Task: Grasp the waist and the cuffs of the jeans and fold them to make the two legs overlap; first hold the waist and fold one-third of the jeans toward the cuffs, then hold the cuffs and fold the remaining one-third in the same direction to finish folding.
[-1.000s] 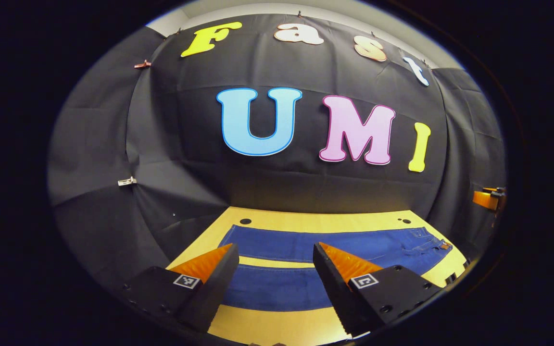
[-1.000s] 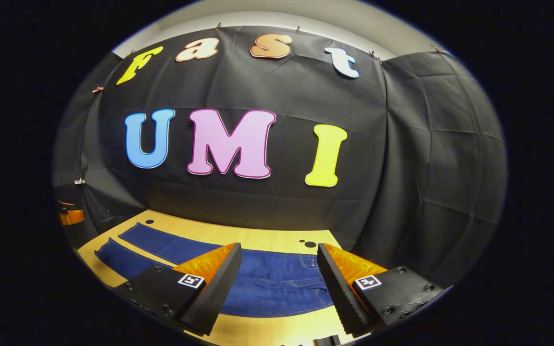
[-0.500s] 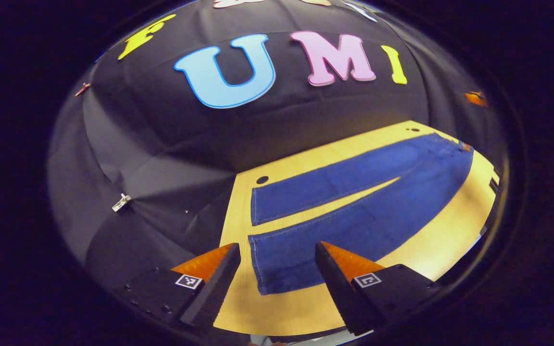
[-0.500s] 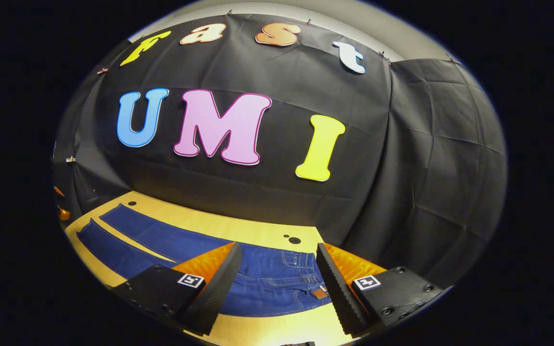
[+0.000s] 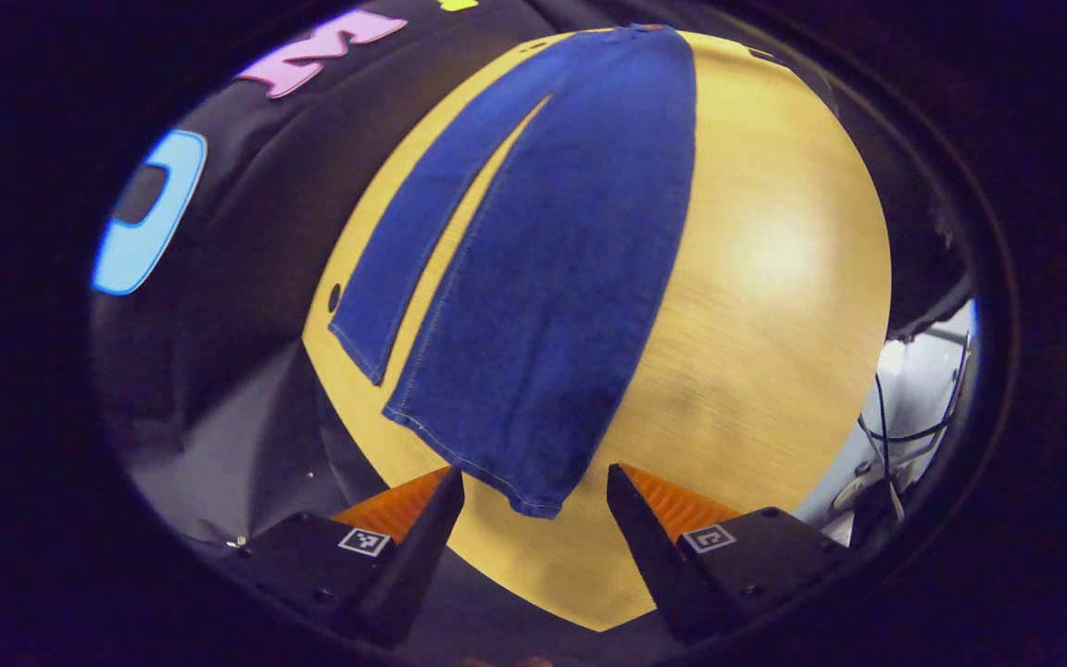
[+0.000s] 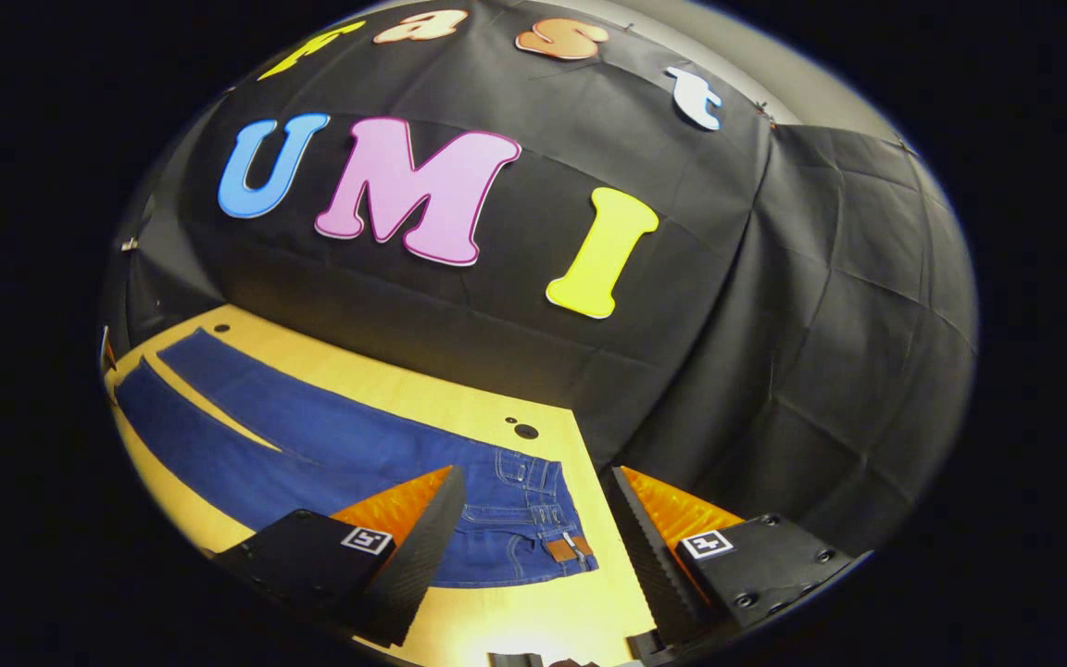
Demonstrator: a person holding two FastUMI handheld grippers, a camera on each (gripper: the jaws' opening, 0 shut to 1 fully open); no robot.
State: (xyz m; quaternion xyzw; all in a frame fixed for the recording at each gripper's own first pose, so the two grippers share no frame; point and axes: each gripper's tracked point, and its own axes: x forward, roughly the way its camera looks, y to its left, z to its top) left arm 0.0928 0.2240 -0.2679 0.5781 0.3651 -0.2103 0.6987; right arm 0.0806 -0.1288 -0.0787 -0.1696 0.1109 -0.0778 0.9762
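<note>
Blue jeans (image 5: 543,269) lie flat on the wooden table, legs spread in a narrow V. In the left gripper view the near leg's cuff (image 5: 478,468) sits just ahead of my left gripper (image 5: 533,482), which hangs open above it with nothing between its fingers. The far cuff (image 5: 355,347) lies to the left. In the right gripper view the jeans (image 6: 311,454) run off to the left, and the waist with a brown patch (image 6: 563,548) lies between the fingers of my right gripper (image 6: 533,482). That gripper is open and above the cloth.
The wooden table (image 5: 774,278) has bare room beside the near leg. Small dark holes (image 6: 524,430) mark its far edge by the black cloth wall. Cables (image 5: 904,435) hang past the table's edge in the left gripper view.
My left gripper has swung round and tipped down over the near cuff, looking along the legs. My right gripper has shifted toward the waist, which now sits between its fingers.
</note>
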